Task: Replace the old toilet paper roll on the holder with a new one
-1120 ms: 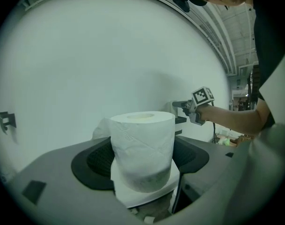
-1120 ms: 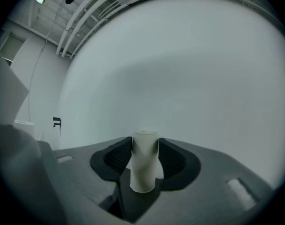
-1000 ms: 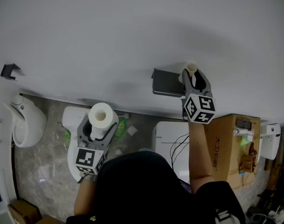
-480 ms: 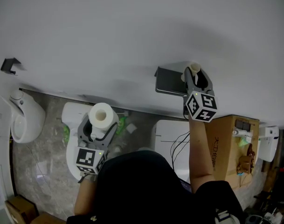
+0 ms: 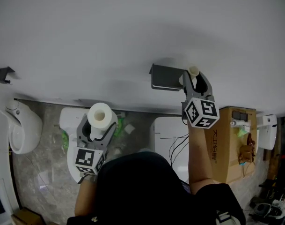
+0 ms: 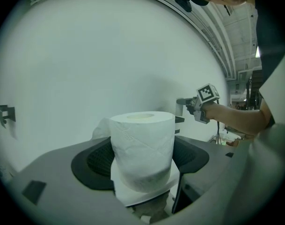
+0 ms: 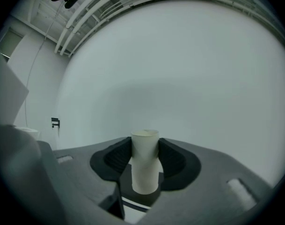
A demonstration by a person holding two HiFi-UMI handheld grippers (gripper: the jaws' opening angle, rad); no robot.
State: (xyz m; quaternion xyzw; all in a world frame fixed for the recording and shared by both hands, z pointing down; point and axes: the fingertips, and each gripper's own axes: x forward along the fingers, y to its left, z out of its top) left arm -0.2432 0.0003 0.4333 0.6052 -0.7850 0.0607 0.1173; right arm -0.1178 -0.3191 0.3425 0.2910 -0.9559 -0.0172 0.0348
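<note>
My left gripper (image 5: 99,122) is shut on a full white toilet paper roll (image 5: 99,115), held upright low at the left; in the left gripper view the roll (image 6: 142,149) fills the space between the jaws, a loose sheet hanging under it. My right gripper (image 5: 194,80) is shut on an empty cardboard tube (image 5: 193,72), raised close to the wall just right of the dark grey holder (image 5: 166,77). The tube (image 7: 145,161) stands upright between the jaws in the right gripper view. The holder carries no roll.
White wall fills the upper half. Below are a white toilet (image 5: 69,125), a urinal (image 5: 21,128) at far left, a white fixture (image 5: 169,135) under the holder and a cardboard box (image 5: 229,139) at right. A small dark bracket (image 5: 3,74) sits on the wall far left.
The view has shifted slightly; the right gripper with the tube sits a little lower and further from the holder. The left gripper still holds the new roll in the same place.
</note>
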